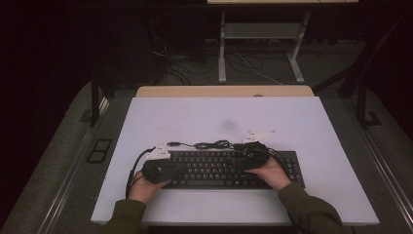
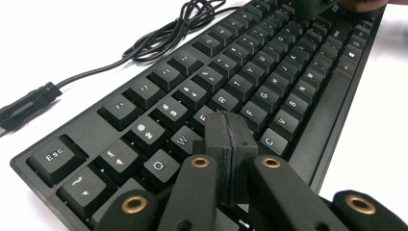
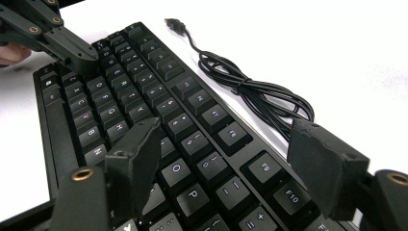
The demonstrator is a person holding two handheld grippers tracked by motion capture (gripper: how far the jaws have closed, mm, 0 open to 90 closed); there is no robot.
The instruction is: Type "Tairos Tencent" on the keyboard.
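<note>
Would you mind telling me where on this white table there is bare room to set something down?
The widest free patch lies beyond the coiled cable, up to the table far edge. Strips flank the keyboard at both ends; a narrower one runs along the near edge. The keyboard itself is crowded: the left claw and right claw hang over it.

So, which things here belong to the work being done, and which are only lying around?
In use:
- keyboard
- left gripper, jaws shut, over the letter keys
- right gripper, jaws open, over the keys further along

Lying about:
- bundled keyboard cable, its plug loose on the white table
- desk frame on the floor behind
</note>
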